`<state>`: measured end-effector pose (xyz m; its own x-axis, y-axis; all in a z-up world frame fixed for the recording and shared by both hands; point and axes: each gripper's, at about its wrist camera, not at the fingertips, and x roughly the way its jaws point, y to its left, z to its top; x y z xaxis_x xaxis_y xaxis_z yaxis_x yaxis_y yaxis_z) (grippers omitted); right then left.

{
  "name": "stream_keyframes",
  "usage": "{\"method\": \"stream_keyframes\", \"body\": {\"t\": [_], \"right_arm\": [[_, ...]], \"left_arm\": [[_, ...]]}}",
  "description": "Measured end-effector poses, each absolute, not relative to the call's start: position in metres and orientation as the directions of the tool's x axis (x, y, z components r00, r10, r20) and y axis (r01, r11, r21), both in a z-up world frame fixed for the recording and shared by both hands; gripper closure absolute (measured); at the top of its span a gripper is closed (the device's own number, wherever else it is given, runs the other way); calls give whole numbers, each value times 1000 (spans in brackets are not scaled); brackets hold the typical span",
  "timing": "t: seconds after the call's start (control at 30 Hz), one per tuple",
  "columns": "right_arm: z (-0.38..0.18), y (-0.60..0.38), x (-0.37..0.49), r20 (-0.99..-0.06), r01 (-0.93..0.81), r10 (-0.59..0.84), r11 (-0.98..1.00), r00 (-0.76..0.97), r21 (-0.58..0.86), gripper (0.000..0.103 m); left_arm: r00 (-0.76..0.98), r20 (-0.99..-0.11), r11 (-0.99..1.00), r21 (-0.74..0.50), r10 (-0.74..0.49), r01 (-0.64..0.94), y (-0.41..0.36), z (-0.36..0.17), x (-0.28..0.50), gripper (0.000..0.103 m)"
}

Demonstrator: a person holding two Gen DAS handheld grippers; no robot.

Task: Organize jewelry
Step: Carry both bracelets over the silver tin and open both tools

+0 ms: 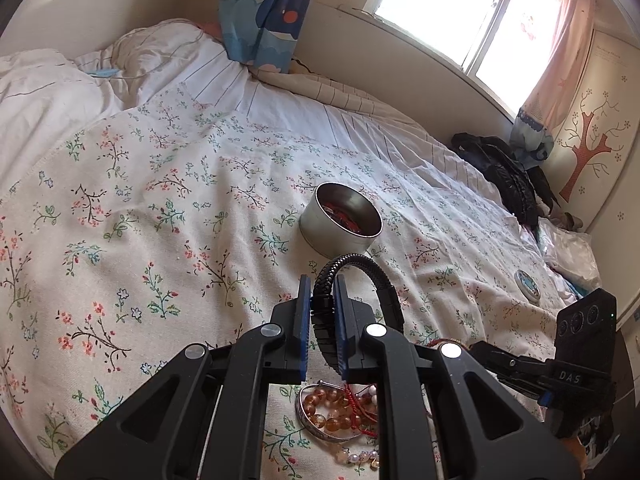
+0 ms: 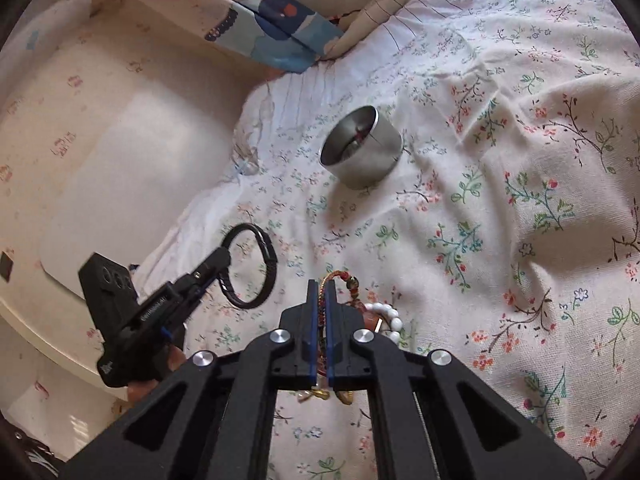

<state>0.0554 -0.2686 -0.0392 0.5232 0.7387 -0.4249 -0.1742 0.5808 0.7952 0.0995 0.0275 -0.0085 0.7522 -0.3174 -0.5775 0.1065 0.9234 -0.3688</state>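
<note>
My left gripper (image 1: 323, 285) is shut on a black braided bracelet (image 1: 362, 264) and holds it above the bed, short of a round metal tin (image 1: 340, 220) that has red jewelry inside. Below it lies a pile of amber bead bracelets and a silver bangle (image 1: 332, 412). My right gripper (image 2: 321, 289) is shut on a red and gold braided cord bracelet (image 2: 340, 278), next to a white bead bracelet (image 2: 386, 316). In the right wrist view the left gripper (image 2: 224, 258) holds the black bracelet (image 2: 264, 264) up, and the tin (image 2: 362, 148) lies further off.
A floral sheet (image 1: 160, 200) covers the bed. A small round tin lid (image 1: 527, 283) lies to the right of the tin. Dark clothing (image 1: 504, 172) is heaped at the far right edge. A curtain (image 1: 264, 12) hangs onto the bed by the window.
</note>
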Motion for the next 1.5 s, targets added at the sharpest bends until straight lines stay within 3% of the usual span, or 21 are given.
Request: {"method": "stream_keyframes", "body": {"t": [0.3, 0.57, 1.1, 1.37, 1.43, 1.5], "right_arm": [[-10, -274, 69, -281, -221, 723, 515, 631, 828, 99], [6, -262, 110, -245, -261, 699, 533, 671, 805, 99], [-4, -243, 200, -258, -247, 658, 573, 708, 782, 99], [-30, -222, 248, -364, -213, 667, 620, 651, 755, 99], [-41, -223, 254, -379, -180, 665, 613, 644, 769, 96], [-47, -228, 253, -384, -158, 655, 611, 650, 776, 85]], "left_arm": [[792, -545, 940, -323, -277, 107, 12, 3, 106, 93], [808, -527, 940, -330, -264, 92, 0, 9, 136, 93], [796, -552, 938, -341, -248, 56, -16, -7, 207, 93], [767, -593, 934, -357, -245, 22, -26, -26, 255, 92], [754, -615, 941, -338, -231, 12, -27, -33, 261, 88], [752, -620, 941, -340, -223, -2, -24, -35, 261, 88]]}}
